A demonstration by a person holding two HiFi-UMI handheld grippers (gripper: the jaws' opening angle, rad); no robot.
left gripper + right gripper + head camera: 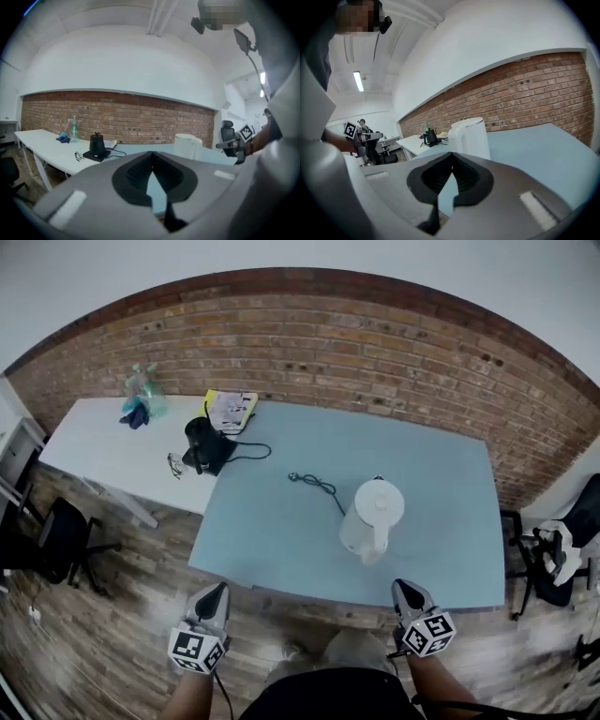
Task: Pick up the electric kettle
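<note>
Electric kettle (372, 518): white, upright, lid on, standing on the blue surface (272, 531), right of centre and near its front edge. Handle faces the near edge. Nothing touches it.

Nearest the camera:
- Left hand-held gripper (218, 591): short of the surface's front edge, over the wood floor (112, 634). In its own view (152, 158) the jaws are closed tip to tip with nothing between them. The kettle (187, 145) sits ahead and to the right, well apart.
- Right hand-held gripper (405, 588): at the front edge, just in front of the kettle but not touching it. In its own view (452, 157) the jaws are fully closed and empty. The kettle (469, 138) is straight ahead, just past the tips.

Mid surface: a black cord (319, 487) lies loose on the blue top behind and left of the kettle, with its plug end pointing left.

Further out, a white surface (98, 451) butts against the blue one on the left. On it:
- a black appliance (202, 444) on a square base at the seam, with its own cable looping onto the blue top
- glasses (175, 465) just left of that
- a stack of papers (231, 411) behind it
- a spray bottle (145, 390) and a blue cloth (134, 414) at the far side

Background: a brick wall (375, 352), with one office chair (61, 535) on the left and another (558, 554) on the right.
</note>
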